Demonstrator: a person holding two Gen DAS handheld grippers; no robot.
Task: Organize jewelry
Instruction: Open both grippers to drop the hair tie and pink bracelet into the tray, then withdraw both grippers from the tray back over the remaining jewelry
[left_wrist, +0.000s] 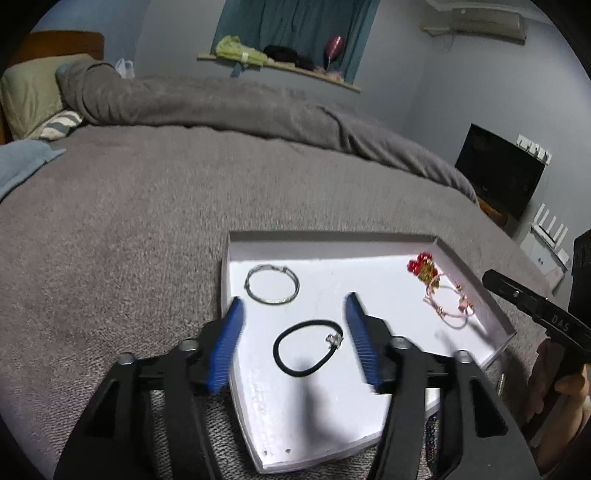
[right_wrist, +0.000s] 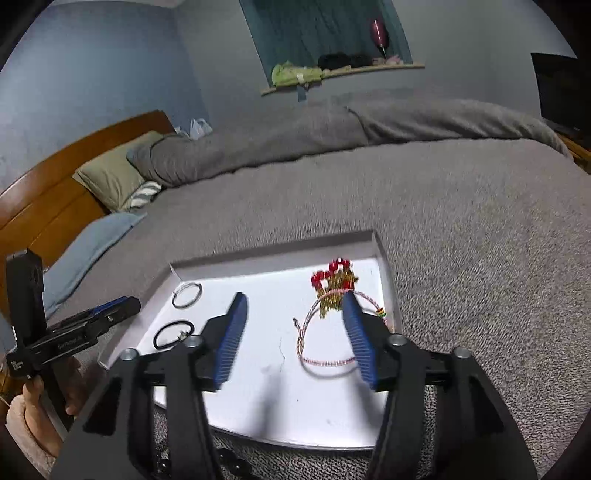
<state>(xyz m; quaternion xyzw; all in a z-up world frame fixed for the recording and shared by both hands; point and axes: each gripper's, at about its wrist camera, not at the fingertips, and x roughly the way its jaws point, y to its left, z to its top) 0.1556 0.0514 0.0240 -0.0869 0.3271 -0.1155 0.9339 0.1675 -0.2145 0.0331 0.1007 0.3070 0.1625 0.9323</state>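
Left gripper (left_wrist: 293, 306): jaws spread wide, nothing between the 2 blue pads, poised above the near-left part of the tray and angled down toward it.
Right gripper (right_wrist: 295, 301): jaws likewise wide apart, holding nothing, hovering over the right half of the tray; its right pad overlaps the pink bracelet in view, contact unclear.
Left hand (right_wrist: 37, 398): wrapped around the left tool's handle at the tray's left edge, fingers curled.
Right hand (left_wrist: 569, 384): only partly in view at the tray's right side, gripping its handle.
Black hair tie (left_wrist: 306, 349): lies flat on the tray between the left pads, a small metal charm on its right side.
Silver bangle (left_wrist: 271, 284): far-left in the tray, flat, apart from the hair tie.
Pink bracelet (right_wrist: 328, 336): right side of the tray, a thin looped cord.
Red bead cluster (right_wrist: 334, 275): far-right corner, gold strands touching the bracelet.
Tray (left_wrist: 332, 424): white, shallow-walled, resting on the grey blanket (left_wrist: 129, 221).
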